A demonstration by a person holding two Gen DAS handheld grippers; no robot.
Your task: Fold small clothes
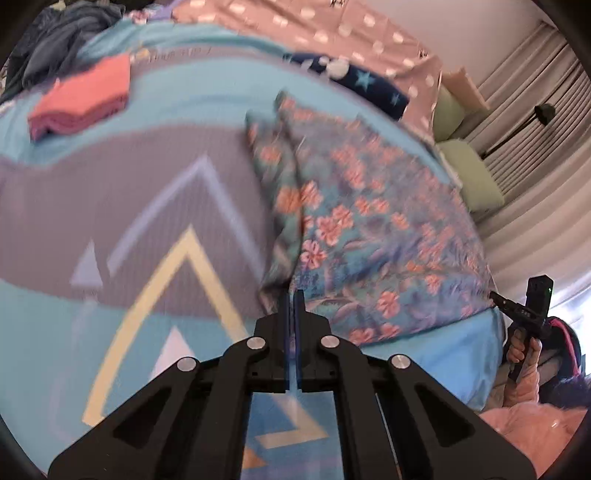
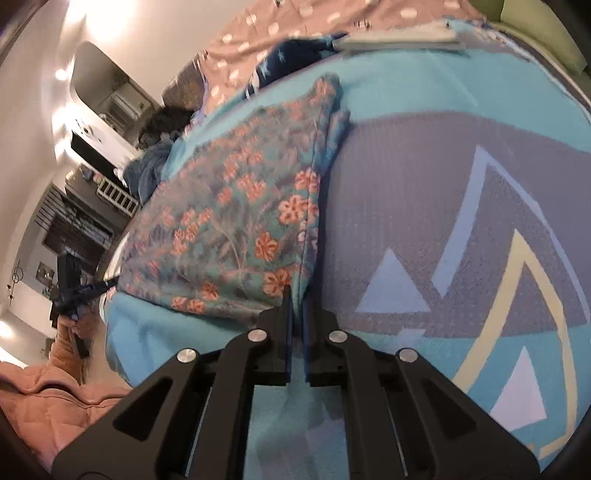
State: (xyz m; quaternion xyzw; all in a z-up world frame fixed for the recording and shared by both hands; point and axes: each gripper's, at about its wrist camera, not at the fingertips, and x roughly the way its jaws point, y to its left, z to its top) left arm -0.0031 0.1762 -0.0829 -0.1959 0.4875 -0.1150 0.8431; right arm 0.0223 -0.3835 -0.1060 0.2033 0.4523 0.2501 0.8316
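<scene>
Floral garment (image 1: 354, 221) lies spread on the bed, on a turquoise and grey blanket (image 1: 110, 206) printed with triangles. One long edge of the garment is doubled over into a narrow fold running away from the near corner.

Left gripper (image 1: 294, 295): jaws drawn together, tips at the garment's near corner where the fold ends. The frame is blurred there; cloth seems pinched between the pads, though I cannot be certain.

Right gripper (image 2: 296, 293): jaws nearly together with a thin slit between them, tips meeting the garment's near edge at an orange flower. It looks clamped on the hem.

Each gripper shows in the other's view, off at the far side of the garment, held in a hand (image 1: 522, 349) coming out of a pink padded sleeve (image 2: 44, 391).

Elsewhere on the bed: a folded coral-pink cloth (image 1: 83, 99) well apart from the garment, a dark navy star-printed piece (image 1: 369, 85) beyond it, and a pink polka-dot cover (image 1: 325, 33) at the far end.
</scene>
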